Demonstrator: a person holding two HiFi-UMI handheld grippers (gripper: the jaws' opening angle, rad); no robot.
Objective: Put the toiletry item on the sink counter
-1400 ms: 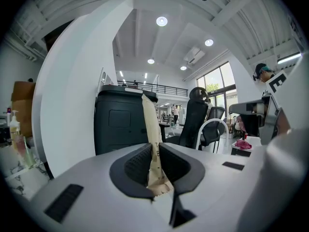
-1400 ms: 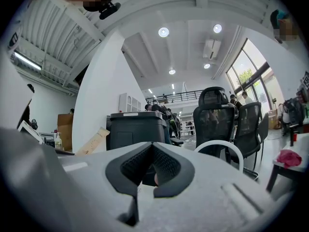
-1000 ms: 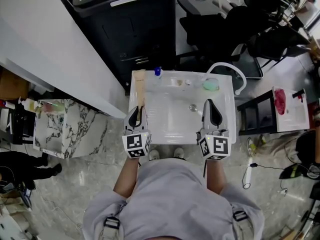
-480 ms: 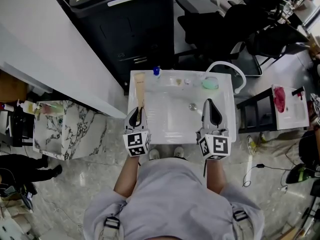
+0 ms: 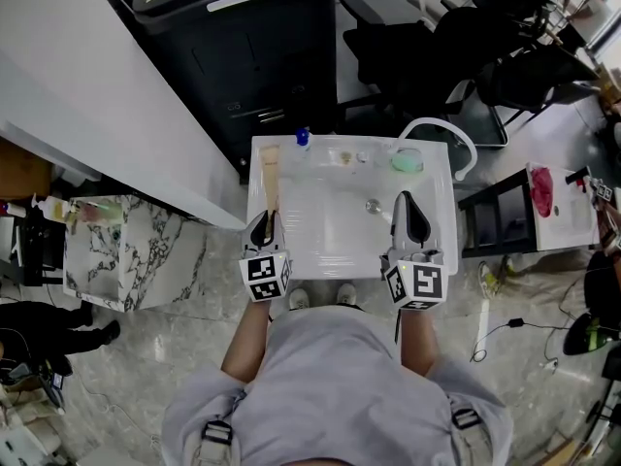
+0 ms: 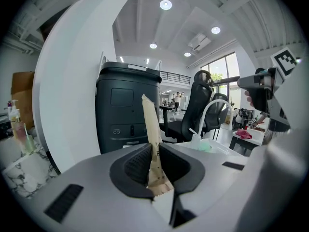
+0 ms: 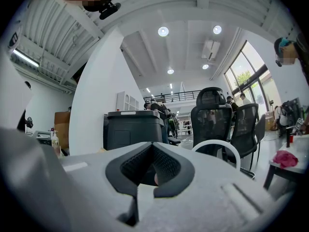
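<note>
The placing step is in hand: the left gripper pinches the near end of a long tan paper sachet, the toiletry item. In the left gripper view the ribbed pads press flat against the sachet's crimped lower end while the rest stands out past the jaws. From the head view the sachet runs along the left ledge of the white sink, pointing toward the back corner where a small blue-capped bottle stands. Whether its far end already touches the ledge cannot be told from here. The right gripper hangs over the right side of the basin, near the drain, its jaws pressed together with nothing visibly held. A pale green item and a curved white faucet sit at the back right. The next move likely calls for settling the sachet flat on the ledge, clear of the basin's slope, and then parting the left jaws so it lies there without sliding in.
</note>
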